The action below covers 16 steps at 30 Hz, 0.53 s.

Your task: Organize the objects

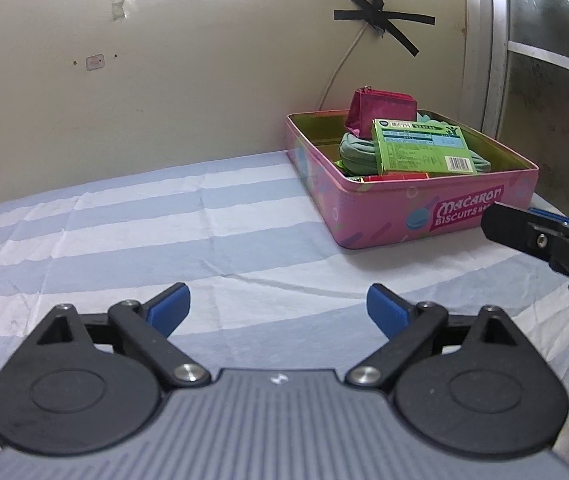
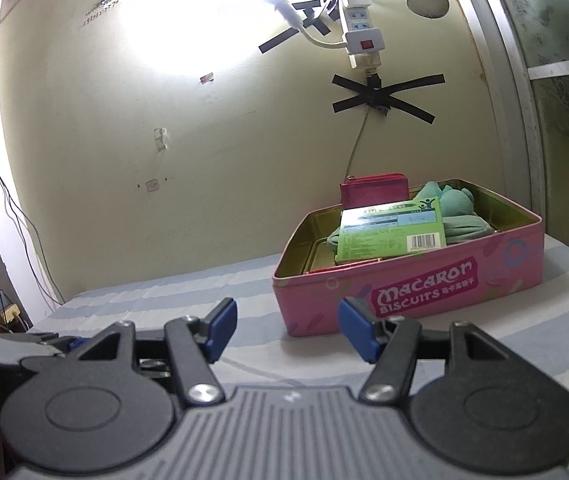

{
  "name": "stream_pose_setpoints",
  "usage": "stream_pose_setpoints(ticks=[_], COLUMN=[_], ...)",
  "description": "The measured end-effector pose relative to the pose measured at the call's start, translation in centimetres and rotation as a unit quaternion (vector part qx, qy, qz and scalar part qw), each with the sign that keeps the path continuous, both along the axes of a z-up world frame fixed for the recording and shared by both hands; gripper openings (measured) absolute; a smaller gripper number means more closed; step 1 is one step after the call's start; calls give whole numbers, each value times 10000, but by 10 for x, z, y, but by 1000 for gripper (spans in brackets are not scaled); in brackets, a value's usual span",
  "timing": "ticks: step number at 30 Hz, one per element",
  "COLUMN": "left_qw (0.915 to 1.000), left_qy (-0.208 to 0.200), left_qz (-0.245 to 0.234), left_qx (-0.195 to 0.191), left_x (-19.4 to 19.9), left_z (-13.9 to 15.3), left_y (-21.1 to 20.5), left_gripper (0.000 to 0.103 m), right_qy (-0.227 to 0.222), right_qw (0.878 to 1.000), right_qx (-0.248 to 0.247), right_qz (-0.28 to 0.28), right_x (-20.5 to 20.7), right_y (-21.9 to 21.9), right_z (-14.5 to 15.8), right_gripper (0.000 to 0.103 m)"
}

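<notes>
A pink biscuit tin (image 1: 424, 208) (image 2: 424, 284) stands open on the striped cloth by the wall. Inside it lie a green box (image 1: 420, 148) (image 2: 392, 232), a red pouch (image 1: 380, 114) (image 2: 374, 190) and a teal soft item (image 1: 354, 152) (image 2: 450, 206). My left gripper (image 1: 278, 310) hovers over the cloth, short and left of the tin, open wide with nothing between its blue pads. My right gripper (image 2: 288, 332) is in front of the tin's near left corner, open and empty. In the left wrist view the right gripper's fingers (image 1: 524, 236) enter from the right edge.
A blue and white striped cloth (image 1: 164, 220) (image 2: 164, 292) covers the surface. A cream wall with taped cable and a power strip (image 2: 358, 28) stands behind. A frosted door frame (image 1: 496, 40) rises at the right. The left gripper's body (image 2: 28, 348) shows at the right wrist view's left edge.
</notes>
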<state>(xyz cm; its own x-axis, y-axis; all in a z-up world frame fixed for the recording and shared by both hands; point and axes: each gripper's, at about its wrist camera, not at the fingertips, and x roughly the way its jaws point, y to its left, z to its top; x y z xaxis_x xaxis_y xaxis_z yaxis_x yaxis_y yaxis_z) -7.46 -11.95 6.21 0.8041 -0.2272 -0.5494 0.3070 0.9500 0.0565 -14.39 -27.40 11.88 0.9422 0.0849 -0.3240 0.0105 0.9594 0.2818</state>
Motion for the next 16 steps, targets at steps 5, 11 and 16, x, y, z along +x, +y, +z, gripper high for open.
stream_pose_setpoints(ticks=[5,11,16], left_qw=[10000,9999,9997], left_qy=[-29,-18,-68], left_qz=[-5,-147,-225], left_qx=[-6,-28,-31], left_x=[-4,-7,-11], left_z=[1,1,2], left_y=[2,0,-2], left_gripper=[100,101,103], right_qy=[-34,-39,-63], right_qw=[10000,10000,10000], right_qx=[-35,-58,-58], right_qz=[-21,-33,-49], right_x=[-5,-9,-11], right_y=[2,2,0], right_z=[2,2,2], right_gripper=[61,62,72])
